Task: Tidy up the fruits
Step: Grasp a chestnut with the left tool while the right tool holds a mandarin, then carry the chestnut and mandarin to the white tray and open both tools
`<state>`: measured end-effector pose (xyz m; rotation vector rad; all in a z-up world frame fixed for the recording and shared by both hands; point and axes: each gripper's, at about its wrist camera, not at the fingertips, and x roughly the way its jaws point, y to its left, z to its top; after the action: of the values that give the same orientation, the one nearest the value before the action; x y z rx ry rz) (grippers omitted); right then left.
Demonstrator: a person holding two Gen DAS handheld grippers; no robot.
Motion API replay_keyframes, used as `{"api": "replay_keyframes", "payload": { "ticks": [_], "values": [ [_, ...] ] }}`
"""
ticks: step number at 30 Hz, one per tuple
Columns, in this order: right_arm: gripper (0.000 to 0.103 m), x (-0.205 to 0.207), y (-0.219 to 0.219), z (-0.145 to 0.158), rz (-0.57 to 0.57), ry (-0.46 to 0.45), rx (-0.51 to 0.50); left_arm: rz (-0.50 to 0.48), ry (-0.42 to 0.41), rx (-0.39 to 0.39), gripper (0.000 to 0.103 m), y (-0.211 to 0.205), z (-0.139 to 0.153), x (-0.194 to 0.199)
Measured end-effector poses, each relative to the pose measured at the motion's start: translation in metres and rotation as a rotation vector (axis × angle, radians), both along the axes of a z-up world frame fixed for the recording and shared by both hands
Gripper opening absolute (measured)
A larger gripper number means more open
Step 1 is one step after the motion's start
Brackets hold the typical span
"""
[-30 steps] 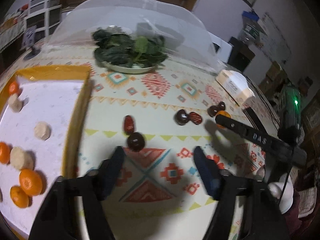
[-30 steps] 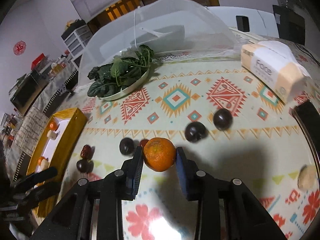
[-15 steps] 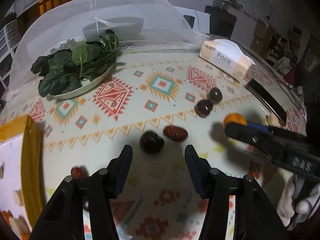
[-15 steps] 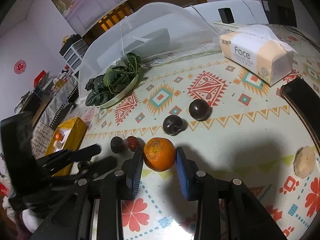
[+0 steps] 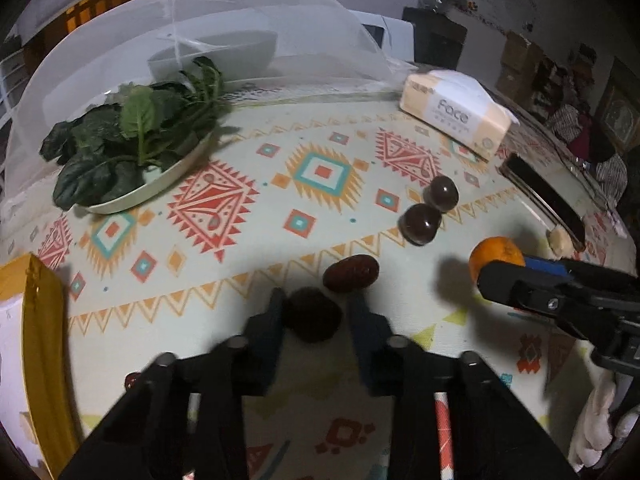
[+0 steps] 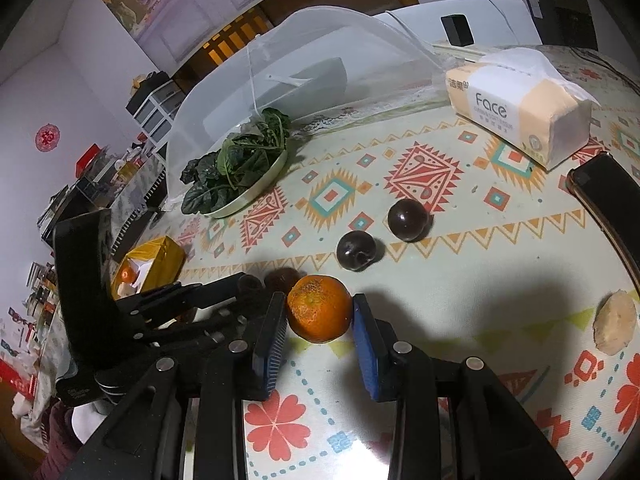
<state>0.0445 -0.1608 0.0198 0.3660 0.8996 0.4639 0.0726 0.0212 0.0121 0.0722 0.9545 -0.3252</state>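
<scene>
The left fingers (image 5: 316,312) have just been closing on a dark plum (image 5: 313,319), and it sits squarely between them on the counter (image 5: 240,240). The near finger face touches its left side; on the right side the frame is smeared by motion, so I take it as gripped but would not swear to full contact. The plum is round, so no axis matters there. What matters is the date (image 5: 351,273), lying just past the right finger's tip, touching or nearly touching the plum, with its long axis running crosswise to the fingers. A straight lift should clear it; any drag toward that tip would likely shove it.

The right fingers (image 6: 320,316) are clamped narrow on an orange (image 6: 319,308), held between both pads, low at the counter; whether it rests there I cannot tell.

Both loads seem bound for the yellow tray (image 5: 38,344). It lies off to the left of the left fingers, close by, and far off to the left beyond the right fingers, with the left gripper between. So the left hand is nearer and should probably go first.

Two more plums (image 5: 421,224) sit ahead and right of the left fingers, well clear of them, and a pale slice (image 6: 614,327) lies right of the right fingers.
</scene>
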Motion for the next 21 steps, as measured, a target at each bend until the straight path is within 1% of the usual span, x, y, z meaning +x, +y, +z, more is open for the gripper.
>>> {"api": "replay_keyframes", "payload": {
  "ticks": [2,6,8,12,16,19,21],
  "values": [
    [0.036,0.0,0.001,-0.001,-0.001,-0.002,-0.009,0.02,0.005,-0.031,0.025,0.006,0.002,-0.003],
    [0.036,0.001,0.003,-0.003,0.0,-0.007,-0.026,0.034,-0.013,-0.044,0.025,0.009,0.01,-0.019],
    [0.035,0.001,0.005,-0.004,0.0,-0.013,-0.037,0.042,-0.03,-0.062,0.025,0.012,0.018,-0.031],
    [0.035,-0.001,0.008,-0.005,0.0,-0.026,-0.052,0.078,-0.068,-0.127,0.025,0.028,0.038,-0.057],
    [0.035,-0.002,0.012,-0.005,0.003,-0.042,-0.073,0.161,-0.113,-0.206,0.025,0.069,0.062,-0.092],
    [0.035,-0.006,0.018,-0.003,0.006,-0.062,-0.093,0.233,-0.133,-0.232,0.025,0.102,0.072,-0.113],
    [0.035,-0.009,0.027,-0.001,0.024,-0.056,-0.097,0.291,-0.145,-0.236,0.025,0.128,0.075,-0.127]
  ]
}}
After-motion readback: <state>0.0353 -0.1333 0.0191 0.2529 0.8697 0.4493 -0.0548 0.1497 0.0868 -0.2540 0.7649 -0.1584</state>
